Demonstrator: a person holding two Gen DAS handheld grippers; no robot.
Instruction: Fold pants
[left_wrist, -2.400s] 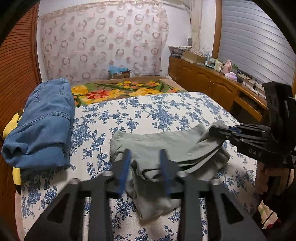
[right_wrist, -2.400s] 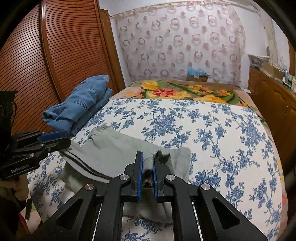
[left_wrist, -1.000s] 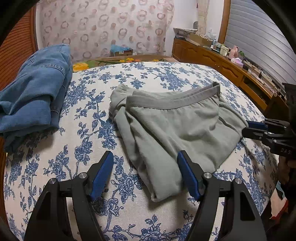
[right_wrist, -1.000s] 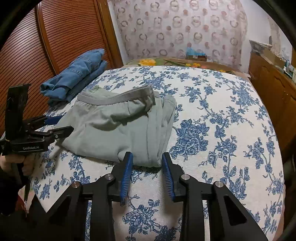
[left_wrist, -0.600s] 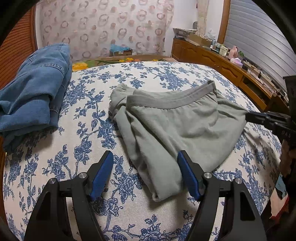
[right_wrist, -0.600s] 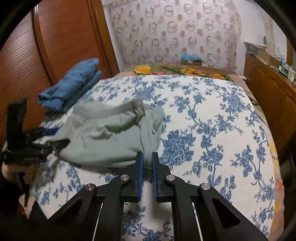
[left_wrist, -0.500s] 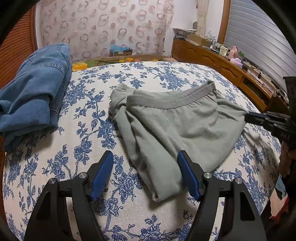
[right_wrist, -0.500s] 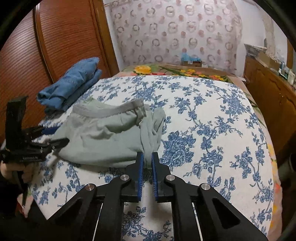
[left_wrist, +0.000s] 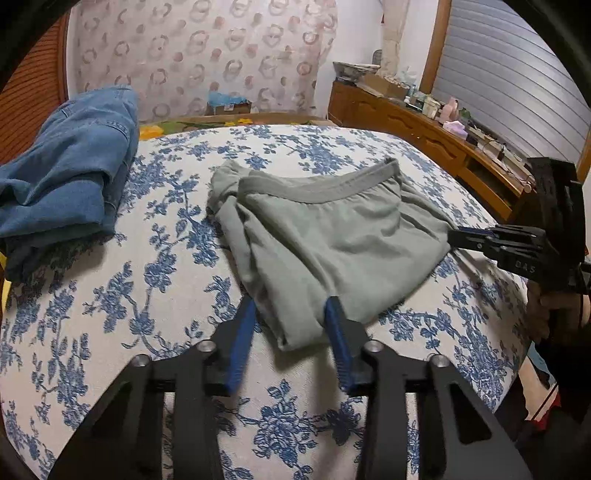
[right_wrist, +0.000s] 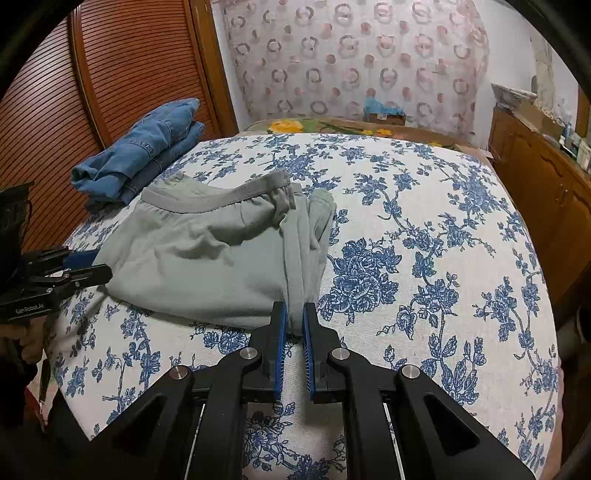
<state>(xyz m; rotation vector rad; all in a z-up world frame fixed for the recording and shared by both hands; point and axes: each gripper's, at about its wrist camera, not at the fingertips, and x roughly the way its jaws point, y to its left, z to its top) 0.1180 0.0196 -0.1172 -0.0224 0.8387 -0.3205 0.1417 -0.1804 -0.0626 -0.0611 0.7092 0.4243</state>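
Observation:
Grey-green pants (left_wrist: 325, 236) lie folded on the bed, waistband at the far side; they also show in the right wrist view (right_wrist: 221, 251). My left gripper (left_wrist: 291, 317) is open, its jaws on either side of the near-left corner of the fabric. My right gripper (right_wrist: 292, 315) is shut on the near-right corner of the pants. Each gripper shows in the other's view, the right gripper (left_wrist: 458, 236) at the right edge of the pants and the left gripper (right_wrist: 92, 264) at their left edge.
The bed has a white bedspread with blue flowers (right_wrist: 424, 258). Folded blue jeans (left_wrist: 70, 177) lie at the far left near a wooden slatted door (right_wrist: 122, 74). A wooden cabinet (left_wrist: 424, 129) with clutter runs along the right side.
My left gripper has narrowed from wide open and moved in around the near-left corner. My right gripper stays shut on the right corner and has shifted slightly forward.

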